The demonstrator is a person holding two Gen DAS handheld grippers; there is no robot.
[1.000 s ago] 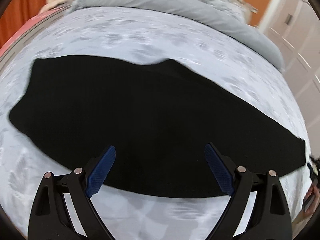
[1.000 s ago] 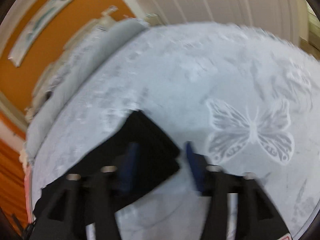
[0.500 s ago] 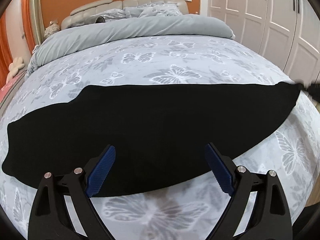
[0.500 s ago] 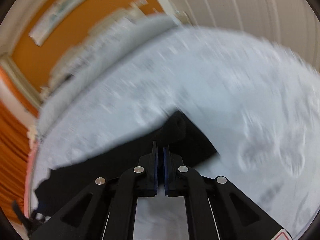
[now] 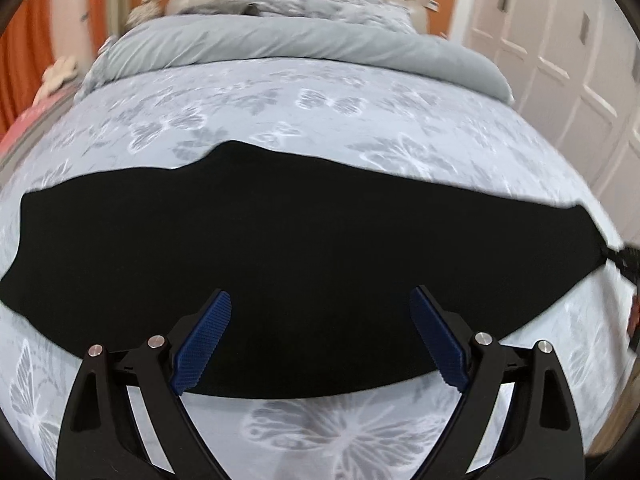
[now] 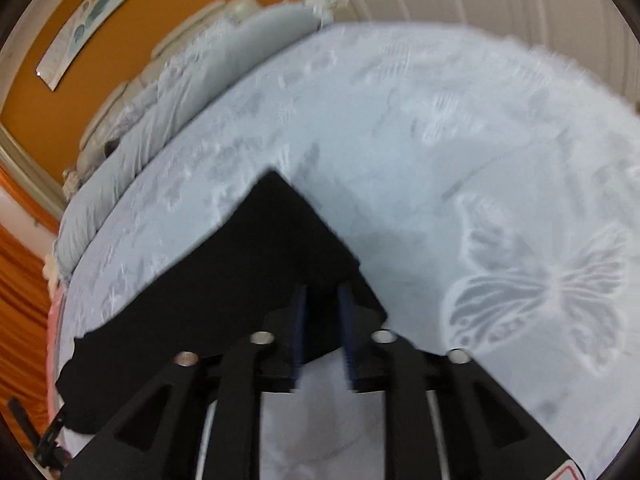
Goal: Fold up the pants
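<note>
Black pants (image 5: 304, 248) lie flat across the butterfly-print bed cover, stretched left to right. My left gripper (image 5: 322, 308) is open and empty, hovering over the near edge of the pants' middle. My right gripper (image 6: 322, 300) is at the right end of the pants (image 6: 256, 264), its blue pads a narrow gap apart with the cuff's edge between them; the view is blurred. The right gripper shows as a dark shape at the pants' right end in the left wrist view (image 5: 624, 258).
The bed cover (image 5: 320, 112) reaches past the pants on all sides. A rolled grey duvet (image 5: 296, 42) and pillows lie at the headboard. White wardrobe doors (image 5: 560, 64) stand to the right, orange curtains (image 5: 24, 56) to the left.
My right gripper was shut on the cuff half a second ago; its pads now stand slightly apart. The left gripper stayed open while its view swung over the pants.
</note>
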